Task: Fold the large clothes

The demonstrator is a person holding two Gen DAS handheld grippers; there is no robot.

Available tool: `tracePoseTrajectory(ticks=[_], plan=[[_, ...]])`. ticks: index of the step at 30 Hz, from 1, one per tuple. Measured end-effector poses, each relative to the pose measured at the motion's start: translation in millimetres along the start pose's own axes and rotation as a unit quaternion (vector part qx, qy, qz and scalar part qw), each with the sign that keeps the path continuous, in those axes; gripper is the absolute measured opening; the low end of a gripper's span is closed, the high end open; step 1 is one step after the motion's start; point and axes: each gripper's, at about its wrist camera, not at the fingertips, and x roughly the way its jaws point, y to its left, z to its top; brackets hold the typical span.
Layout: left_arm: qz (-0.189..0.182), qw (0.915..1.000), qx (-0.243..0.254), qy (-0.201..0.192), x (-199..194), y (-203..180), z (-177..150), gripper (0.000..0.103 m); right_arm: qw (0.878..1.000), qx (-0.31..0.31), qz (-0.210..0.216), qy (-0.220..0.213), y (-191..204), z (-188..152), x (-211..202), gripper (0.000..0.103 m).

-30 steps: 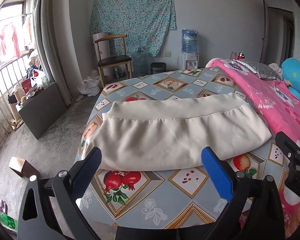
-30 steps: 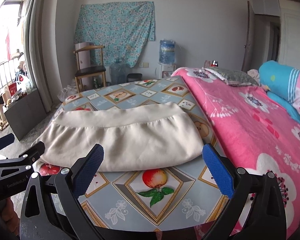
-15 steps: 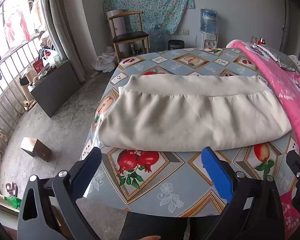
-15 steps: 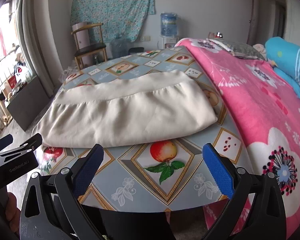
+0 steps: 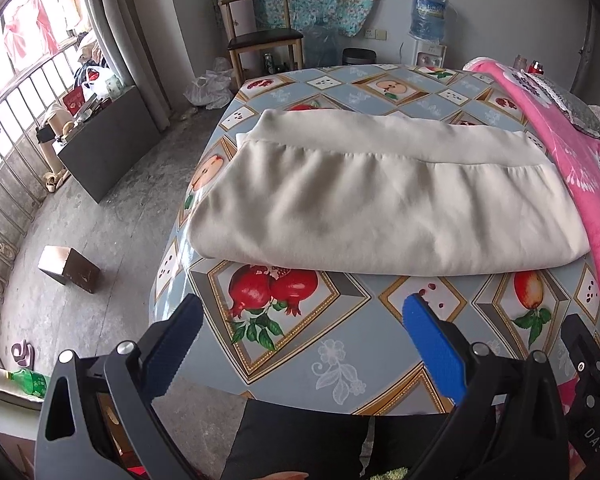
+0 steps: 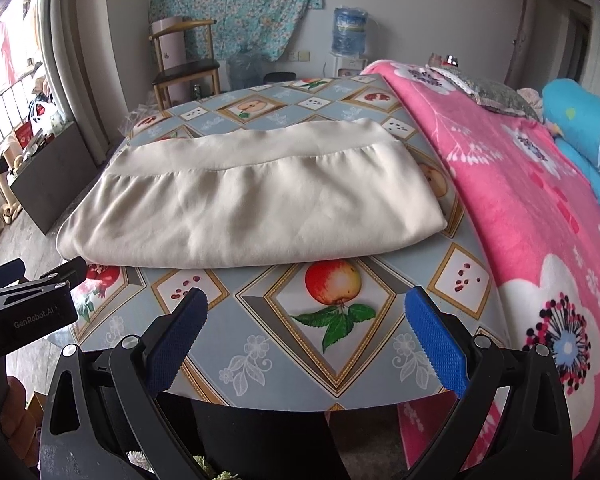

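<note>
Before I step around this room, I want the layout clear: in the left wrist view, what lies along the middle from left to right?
Window bars → small box on the floor → cream garment on the table → pink blanket.

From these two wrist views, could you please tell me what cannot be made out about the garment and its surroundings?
- Cream garment: its folded top layer hides the layers beneath, both views, so its type is unclear.
- Water bottle label: too small to read.
- Tablecloth near edge: hidden behind the open left gripper and, in the right view, the open right gripper.
- Blue pillow: cut off by the right edge.
</note>
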Motion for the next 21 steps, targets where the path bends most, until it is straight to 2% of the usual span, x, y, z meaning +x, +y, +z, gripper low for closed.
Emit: tracePoseTrajectory(ticks=[21], plan=[[-0.005, 0.9999, -0.005, 0.008, 4.7, -2.6, 4.7, 0.098, 1.0, -0.004, -0.006, 0.004, 2.1, -1.0, 3.7, 0.096]])
